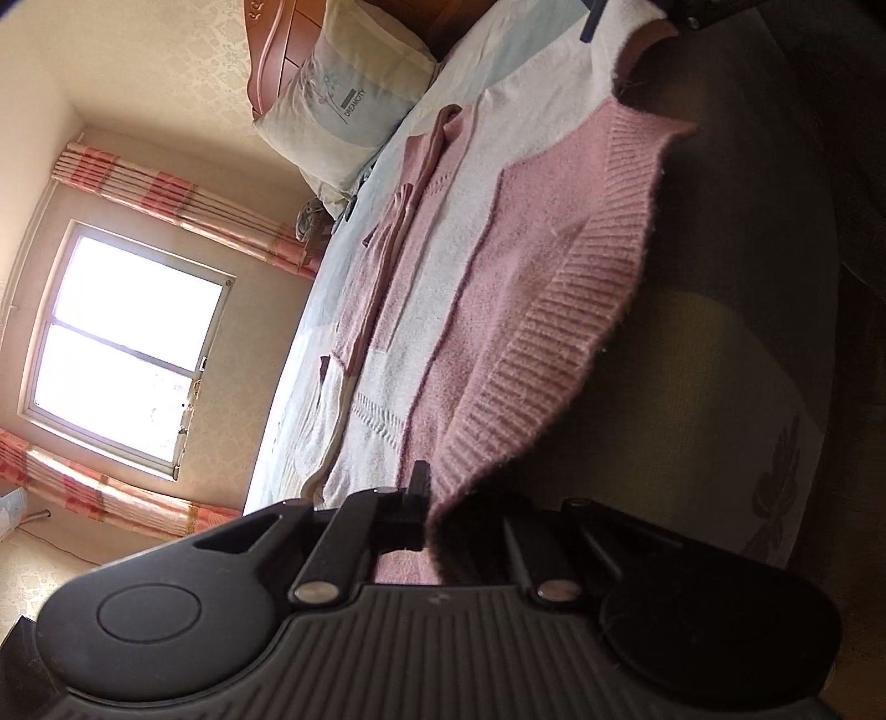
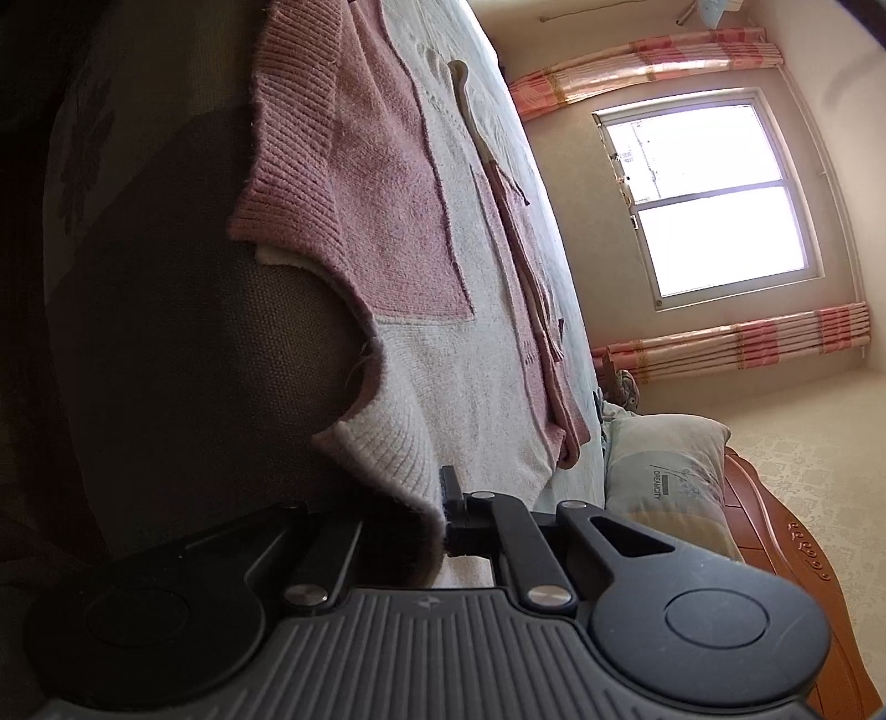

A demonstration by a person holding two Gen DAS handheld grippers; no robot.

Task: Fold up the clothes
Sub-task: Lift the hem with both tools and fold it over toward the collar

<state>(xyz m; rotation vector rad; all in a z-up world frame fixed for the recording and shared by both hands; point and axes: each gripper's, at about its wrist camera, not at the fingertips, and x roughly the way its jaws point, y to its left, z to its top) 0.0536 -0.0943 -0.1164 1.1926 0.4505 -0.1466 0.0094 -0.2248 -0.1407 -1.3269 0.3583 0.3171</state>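
Observation:
A pink and white knitted sweater (image 1: 498,266) lies spread flat on the bed, and both views are rolled sideways. My left gripper (image 1: 429,515) is shut on a corner of its pink ribbed hem (image 1: 554,387), which lifts off the bed's near edge. In the right wrist view the same sweater (image 2: 443,343) stretches away from me. My right gripper (image 2: 443,520) is shut on the white ribbed corner (image 2: 387,459) of the hem. The lower finger of each gripper is hidden under the knit.
A pale blue sheet (image 1: 310,343) covers the bed. A pillow (image 1: 343,105) leans on the wooden headboard (image 1: 277,50) at one end. A bright window (image 2: 703,194) with pink striped curtains (image 2: 720,343) faces me. Dark floral bedding (image 2: 83,138) hangs down the bed's near side.

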